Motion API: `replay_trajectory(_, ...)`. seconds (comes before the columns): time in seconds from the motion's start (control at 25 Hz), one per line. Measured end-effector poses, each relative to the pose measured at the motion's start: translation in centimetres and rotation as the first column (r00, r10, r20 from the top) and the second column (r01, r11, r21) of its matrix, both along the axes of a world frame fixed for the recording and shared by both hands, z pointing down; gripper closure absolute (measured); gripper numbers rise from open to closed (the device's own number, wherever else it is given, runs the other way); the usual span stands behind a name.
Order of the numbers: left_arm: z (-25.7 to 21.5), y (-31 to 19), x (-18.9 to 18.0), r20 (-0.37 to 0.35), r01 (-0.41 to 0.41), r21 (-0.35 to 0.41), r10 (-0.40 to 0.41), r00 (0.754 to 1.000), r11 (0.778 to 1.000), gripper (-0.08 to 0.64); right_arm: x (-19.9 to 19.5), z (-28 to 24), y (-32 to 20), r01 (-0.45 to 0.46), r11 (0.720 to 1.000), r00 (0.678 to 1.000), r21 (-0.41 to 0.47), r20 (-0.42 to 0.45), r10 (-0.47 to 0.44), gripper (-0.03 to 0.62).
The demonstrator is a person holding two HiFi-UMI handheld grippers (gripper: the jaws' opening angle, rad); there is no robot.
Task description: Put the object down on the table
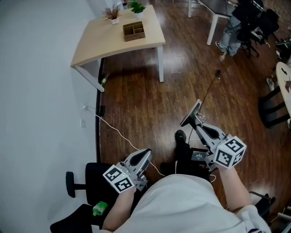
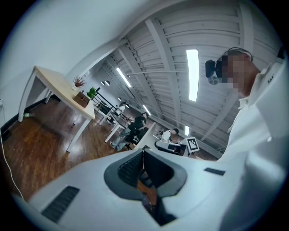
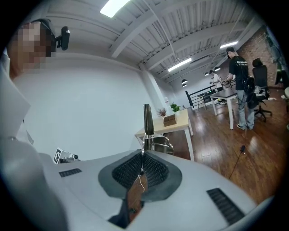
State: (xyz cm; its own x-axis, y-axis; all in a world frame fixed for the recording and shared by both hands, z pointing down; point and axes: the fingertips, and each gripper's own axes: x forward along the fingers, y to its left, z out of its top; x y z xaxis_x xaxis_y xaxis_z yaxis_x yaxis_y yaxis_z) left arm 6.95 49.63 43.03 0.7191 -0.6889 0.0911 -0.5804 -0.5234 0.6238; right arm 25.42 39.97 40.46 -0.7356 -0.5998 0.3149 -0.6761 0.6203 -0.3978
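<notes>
My right gripper is held in front of the body, shut on a thin grey metal tool that sticks up and forward out of the jaws. In the right gripper view the tool rises as a dark narrow bar with a metal coil at its base, above the closed pads. My left gripper hangs low at the left, shut, with nothing between its pads. The light wooden table stands far ahead by the white wall, well away from both grippers.
A wooden organiser box and two small plants stand on the table's far part. A black chair with a green object is at my lower left. A white cable crosses the wood floor. A person is at a far desk.
</notes>
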Motion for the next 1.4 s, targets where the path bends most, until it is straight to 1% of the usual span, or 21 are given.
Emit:
replay_trajectory(0.2,0.5,-2.0,-0.9,0.001,0.056,-0.010,-0.056,0.998,0.998,0.558,-1.7,0.6,-3.2,0.057,0.998,0.998,0.000,0.006,-0.057,0.580)
replay_trajectory(0.36,0.6,-5.1,-1.1,0.012,0.075,-0.014,-0.075,0.997,0.997,0.558,-2.6,1.6,-7.1,0.079,0.997,0.997,-0.012,0.028,-0.079,0.580)
replay_trajectory(0.56,1.0,-11.2,-1.0,0.035,0.088,-0.019,-0.087,0.996,0.996,0.558,-3.2,2.6,-13.4,0.109,0.994,0.993,-0.023,0.049,-0.108,0.580)
replay_trajectory(0.76,-0.1,-17.7,0.2,0.035,0.102,-0.005,-0.102,0.994,0.995,0.558,-2.8,2.4,-20.0,0.143,0.989,0.989,-0.035,0.042,-0.141,0.580)
replay_trajectory(0.92,-0.1,-21.6,0.4,0.033,0.119,-0.017,-0.118,0.992,0.993,0.558,-3.3,1.9,-24.3,0.173,0.985,0.984,-0.026,0.041,-0.172,0.580)
replay_trajectory(1.2,-0.2,-27.1,1.4,0.045,0.123,-0.035,-0.122,0.992,0.992,0.558,-2.8,2.6,-29.4,0.196,0.979,0.980,-0.054,0.051,-0.193,0.580)
replay_trajectory(1.4,0.0,-29.3,2.1,0.056,0.114,-0.053,-0.111,0.992,0.992,0.558,-2.6,2.9,-31.9,0.199,0.978,0.979,-0.062,0.066,-0.195,0.580)
